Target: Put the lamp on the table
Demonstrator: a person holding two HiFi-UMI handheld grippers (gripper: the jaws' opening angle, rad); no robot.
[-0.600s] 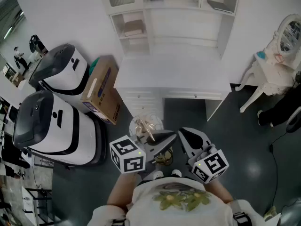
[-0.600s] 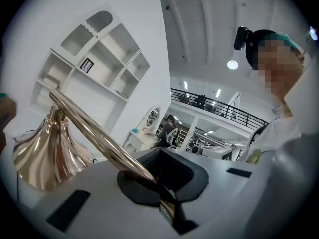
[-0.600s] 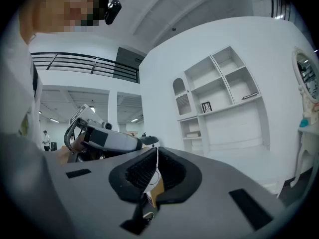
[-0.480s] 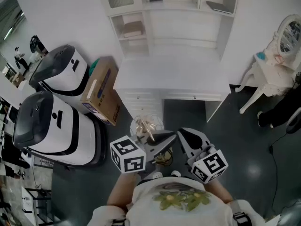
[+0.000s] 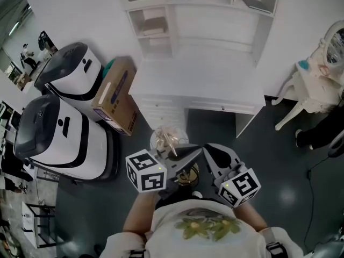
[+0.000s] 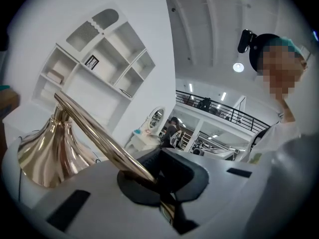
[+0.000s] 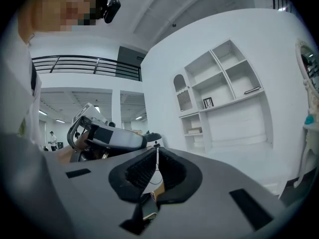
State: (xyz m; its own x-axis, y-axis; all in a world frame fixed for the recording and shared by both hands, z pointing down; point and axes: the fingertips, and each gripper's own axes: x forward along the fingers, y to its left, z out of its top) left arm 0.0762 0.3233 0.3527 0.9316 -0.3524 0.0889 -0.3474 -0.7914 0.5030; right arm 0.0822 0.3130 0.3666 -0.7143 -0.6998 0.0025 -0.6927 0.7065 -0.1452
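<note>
Lamp [image 5: 169,143] off the floor, held in front of the person, just short of the white table [image 5: 199,85]; not over the top yet.

Left gripper [image 5: 191,157]: jaws clenched across the brass stem [image 6: 99,138], pads biting mid-length. Stem runs out at a slant to a flared brass bell [image 6: 50,153].

Right gripper [image 5: 210,152]: jaws pressed together, nothing bulky in them. A thin line like a cord shows in the gap in the right gripper view; cannot tell if it is pinched.

Handling, as judged:
- Stem is stiff, polished metal, so slippery. It could twist in a single grip.
- Weight probably sits at the flared end, which pulls that end down.
- The pale, rounded part in the head view may be glass; treat it as fragile and keep the jaws off it.
- Best hold is on the stem, near the heavy end.
- A trailing cord could snag on the table edge.
</note>
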